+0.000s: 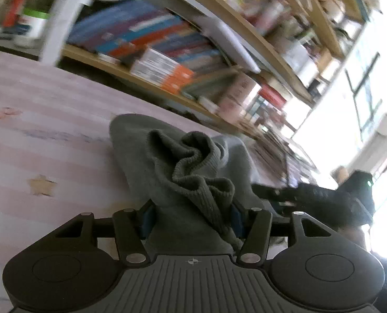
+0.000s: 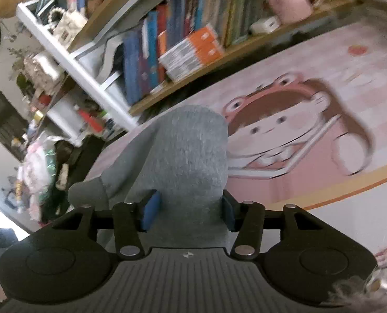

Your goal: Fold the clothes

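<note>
A grey knit garment (image 1: 191,172) is bunched between the blue pads of my left gripper (image 1: 192,219), which is shut on its ribbed edge; the rest drapes down over the pink striped mat (image 1: 36,135). In the right wrist view the same grey garment (image 2: 188,161) rises in a hump between the pads of my right gripper (image 2: 188,212), which is shut on it. A fold of it hangs off to the left (image 2: 89,193). The right gripper's black body (image 1: 324,198) shows at the right of the left wrist view.
A wooden bookshelf full of books (image 1: 167,52) runs behind the mat; it also shows in the right wrist view (image 2: 172,31). The mat carries a cartoon frog-hat figure (image 2: 292,130). A white shelf unit with clutter (image 2: 52,52) stands at the left. A bright window (image 1: 350,104) is at the right.
</note>
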{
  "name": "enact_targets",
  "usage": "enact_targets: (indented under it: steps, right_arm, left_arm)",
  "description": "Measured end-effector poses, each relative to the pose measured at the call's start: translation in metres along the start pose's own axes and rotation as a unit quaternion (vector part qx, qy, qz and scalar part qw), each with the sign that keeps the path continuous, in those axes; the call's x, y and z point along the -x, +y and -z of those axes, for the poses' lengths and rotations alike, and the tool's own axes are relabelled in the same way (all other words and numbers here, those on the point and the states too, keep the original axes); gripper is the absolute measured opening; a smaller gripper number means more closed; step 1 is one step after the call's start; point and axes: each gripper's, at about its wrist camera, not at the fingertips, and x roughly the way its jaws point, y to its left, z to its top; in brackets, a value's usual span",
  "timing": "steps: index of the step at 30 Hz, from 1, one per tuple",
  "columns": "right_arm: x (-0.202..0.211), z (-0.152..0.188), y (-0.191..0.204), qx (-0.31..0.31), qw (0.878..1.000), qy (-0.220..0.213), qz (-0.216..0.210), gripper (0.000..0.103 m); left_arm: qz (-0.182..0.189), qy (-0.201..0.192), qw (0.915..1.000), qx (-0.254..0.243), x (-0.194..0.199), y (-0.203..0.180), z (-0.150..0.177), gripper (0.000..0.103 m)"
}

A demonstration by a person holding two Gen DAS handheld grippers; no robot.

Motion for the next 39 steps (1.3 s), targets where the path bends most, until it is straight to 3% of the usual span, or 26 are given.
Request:
enact_targets:
  steps: [7, 14, 19, 24, 28, 33, 37, 39]
  right_arm:
    - [0.004, -0.001, -0.015, 0.038, 0.999, -0.001, 0.014, 0.064]
    - [-0.002, -0.033, -0.001, 0.082, 0.996, -0.026, -0.004, 0.065]
    - [-0.041, -0.044, 0.007, 0.125, 0.991, 0.014, 0.036, 0.064]
    - [-0.064, -0.046, -0.017, 0.078, 0.996, 0.04, 0.009, 0.069]
    - [-0.052, -0.044, -0.03, 0.035, 0.999, 0.024, -0.023, 0.069]
    - [-0.025, -0.038, -0.037, 0.008, 0.999, -0.004, -0.04, 0.068]
    - [-0.017, -0.03, -0.039, 0.007, 0.999, -0.003, -0.046, 0.068]
    - [-0.02, -0.028, -0.037, 0.013, 0.999, 0.001, -0.039, 0.068]
  left_arm:
    - [-0.041, -0.017, 0.999, -0.001, 0.0, -0.008, 0.0, 0.062]
    - [-0.099, -0.045, 0.9911, -0.077, 0.016, -0.033, 0.006, 0.069]
    - [-0.122, -0.06, 0.9871, -0.084, 0.021, -0.04, 0.0, 0.07]
    - [-0.135, -0.077, 0.9832, -0.095, 0.021, -0.048, -0.006, 0.069]
    - [-0.134, -0.083, 0.9827, -0.097, 0.016, -0.052, -0.011, 0.069]
    - [-0.143, -0.086, 0.9822, -0.086, 0.016, -0.052, -0.01, 0.066]
    - [-0.142, -0.08, 0.9837, -0.076, 0.004, -0.052, -0.013, 0.056]
    - [-0.136, -0.081, 0.9845, -0.076, -0.004, -0.053, -0.015, 0.046]
